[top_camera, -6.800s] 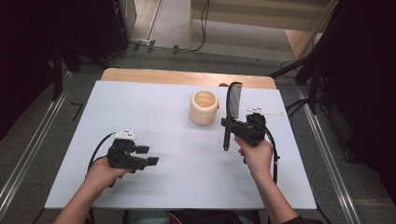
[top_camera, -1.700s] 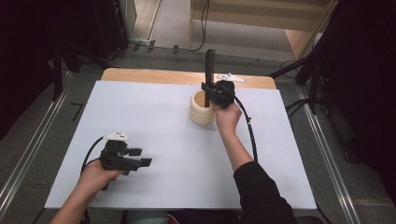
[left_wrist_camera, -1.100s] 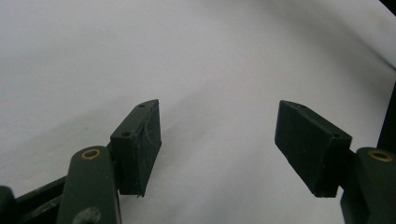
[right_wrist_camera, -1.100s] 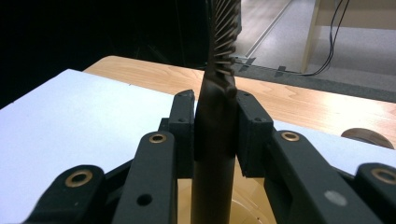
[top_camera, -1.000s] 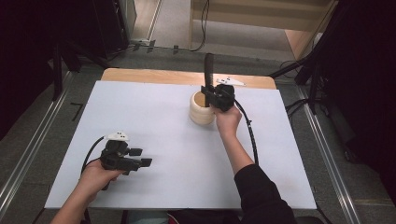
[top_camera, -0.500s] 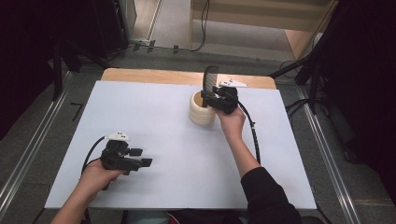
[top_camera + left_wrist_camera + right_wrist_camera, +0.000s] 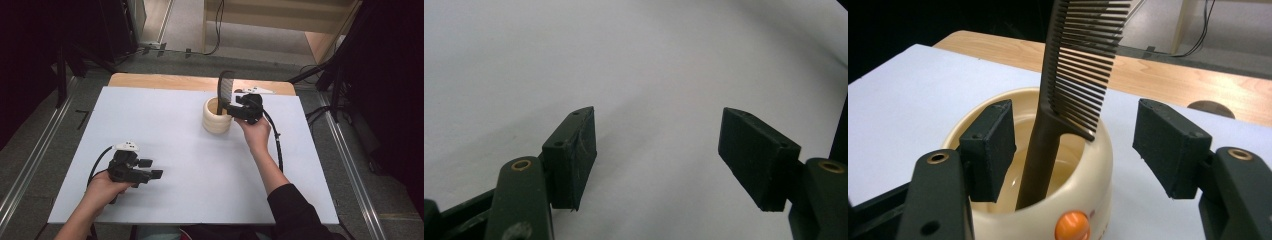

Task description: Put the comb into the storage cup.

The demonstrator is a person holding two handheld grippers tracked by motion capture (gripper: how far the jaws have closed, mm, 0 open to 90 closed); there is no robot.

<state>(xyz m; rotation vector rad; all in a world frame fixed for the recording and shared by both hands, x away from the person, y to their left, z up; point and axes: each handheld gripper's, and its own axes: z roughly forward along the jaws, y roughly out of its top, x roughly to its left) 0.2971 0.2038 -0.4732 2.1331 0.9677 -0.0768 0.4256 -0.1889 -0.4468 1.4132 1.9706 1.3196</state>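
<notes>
Right gripper view gives the clearest look here: the comb [image 7: 1075, 85] stands handle-down in the cream cup [image 7: 1048, 185], long axis running up and leaning a bit away from the camera, teeth facing the right-hand pad. The right gripper [image 7: 1075, 150] has its 2 fingers [image 7: 990, 150] spread apart on either side of the handle, with daylight between each pad and the comb, so nothing is gripped; the jaws have just been opening and the comb sits loose between them, resting on the cup rim on its own. So the relation that matters is simple: the comb lies dead ahead between the pads, and I'd guess the hand has to back straight off along that line without snagging the teeth. In the high view the right gripper [image 7: 239, 107] is right at the cup [image 7: 217, 116] near the far edge of the tabletop [image 7: 165, 125], and the left gripper [image 7: 145, 170] rests well apart near the front, fingers wide with nothing in them. The right hand is obviously the nearer 1. What I can't make out: where the handle's tip sits inside the cup, and what the orange spot [image 7: 1071, 226] on the cup's wall is.
</notes>
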